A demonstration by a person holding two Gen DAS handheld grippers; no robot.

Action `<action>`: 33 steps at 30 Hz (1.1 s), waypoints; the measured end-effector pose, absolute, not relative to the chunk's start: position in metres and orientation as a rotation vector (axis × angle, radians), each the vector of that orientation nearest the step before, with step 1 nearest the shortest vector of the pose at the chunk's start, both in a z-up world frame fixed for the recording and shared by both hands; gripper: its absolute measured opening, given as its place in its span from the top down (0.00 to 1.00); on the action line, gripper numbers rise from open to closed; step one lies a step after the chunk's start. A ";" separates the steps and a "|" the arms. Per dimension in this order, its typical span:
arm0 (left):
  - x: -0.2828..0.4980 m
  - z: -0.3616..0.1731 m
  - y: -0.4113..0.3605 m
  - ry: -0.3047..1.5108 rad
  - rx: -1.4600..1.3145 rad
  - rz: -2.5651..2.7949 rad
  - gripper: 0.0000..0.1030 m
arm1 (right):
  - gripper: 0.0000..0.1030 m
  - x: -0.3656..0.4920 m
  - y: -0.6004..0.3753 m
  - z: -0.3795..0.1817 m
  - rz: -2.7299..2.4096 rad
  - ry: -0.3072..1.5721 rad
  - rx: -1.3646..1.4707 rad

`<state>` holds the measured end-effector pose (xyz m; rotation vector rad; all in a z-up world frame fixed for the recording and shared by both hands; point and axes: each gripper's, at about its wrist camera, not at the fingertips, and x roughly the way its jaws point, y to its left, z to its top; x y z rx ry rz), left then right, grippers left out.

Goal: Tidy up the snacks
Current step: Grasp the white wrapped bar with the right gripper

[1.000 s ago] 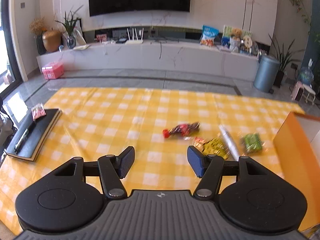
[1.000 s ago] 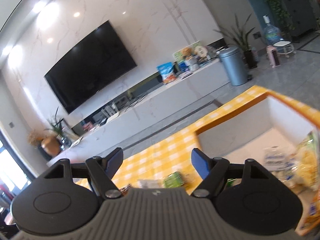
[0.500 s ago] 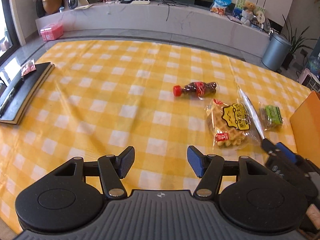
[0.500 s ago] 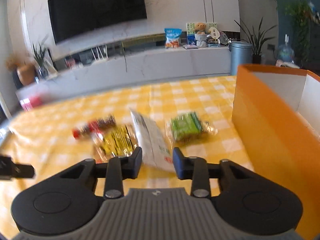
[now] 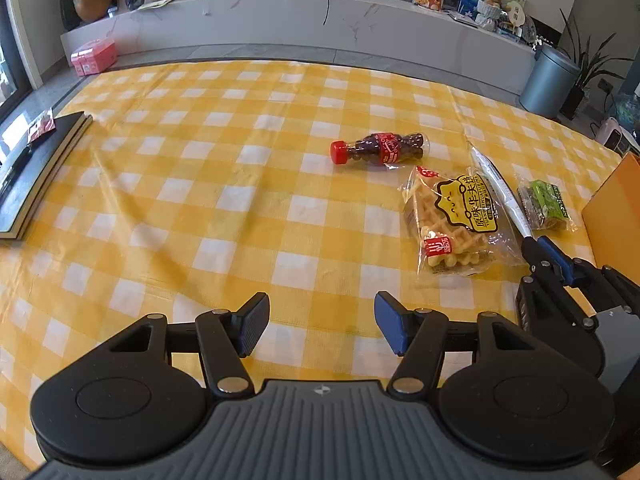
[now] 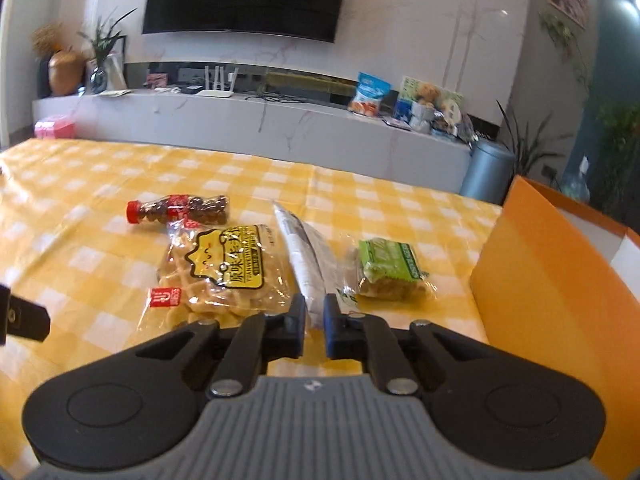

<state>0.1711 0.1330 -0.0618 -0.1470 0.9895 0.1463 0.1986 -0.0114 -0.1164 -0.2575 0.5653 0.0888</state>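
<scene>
Between the waffle pack [image 6: 218, 268] and the green-wrapped snack [image 6: 390, 266] on the yellow checked tablecloth [image 5: 192, 168] lies the long white packet [image 6: 302, 258], and the right gripper [image 6: 315, 322] has clenched on its near end, the crinkled film pinched between the pads. It looks light and limp, so held by one end it will likely droop and swing; the film is probably slick, and a grip further in on the sealed edge would be safer than the very tip. The waffles look brittle and should be taken by the bag's edge, not squeezed. A small cola-shaped bottle [image 5: 380, 148] lies on its side beyond them, rigid and apt to roll. To the right stands the orange box [image 6: 556, 280], open-topped with white inner walls; its contents cannot be seen from here. The left gripper [image 5: 320, 326] hovers released over bare cloth, holding nothing.
</scene>
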 end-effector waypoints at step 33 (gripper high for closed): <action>0.160 -0.038 0.131 0.976 -0.192 0.109 0.31 | 0.10 0.175 -0.069 -0.058 0.196 0.844 0.065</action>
